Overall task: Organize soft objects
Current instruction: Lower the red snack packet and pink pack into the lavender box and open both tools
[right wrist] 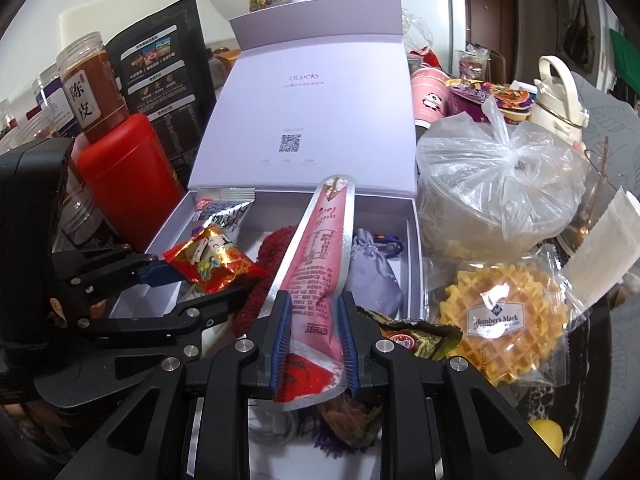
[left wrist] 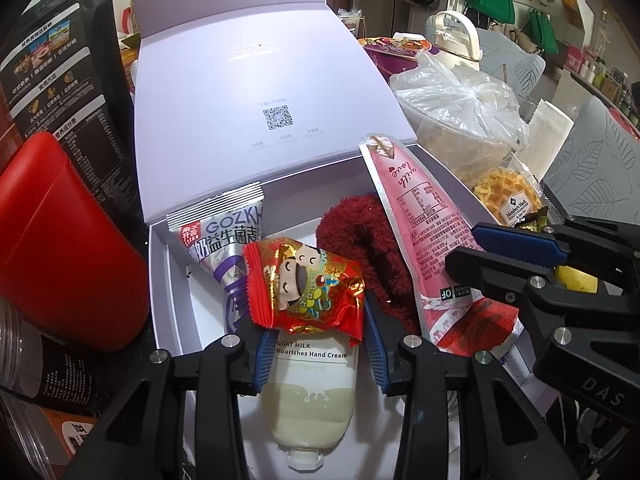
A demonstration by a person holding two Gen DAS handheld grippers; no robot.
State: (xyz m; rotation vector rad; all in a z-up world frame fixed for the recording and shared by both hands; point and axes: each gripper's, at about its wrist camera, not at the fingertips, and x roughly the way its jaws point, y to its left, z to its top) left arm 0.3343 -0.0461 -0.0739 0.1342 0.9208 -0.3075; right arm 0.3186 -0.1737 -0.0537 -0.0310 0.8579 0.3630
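Observation:
An open lilac box holds a silver sachet, a dark red fluffy item, a hand cream tube and a lilac satin pouch. My left gripper is shut on a red cartoon-print candy packet, held just above the tube; the same gripper reaches in from the left in the right wrist view. My right gripper is shut on the lower end of a long pink pouch, which leans up over the box's right half.
A red canister and a black bag crowd the box's left side. On the right sit a bagged plastic tub, a wrapped waffle, a cream bottle and a yellow fruit. Amber jar behind.

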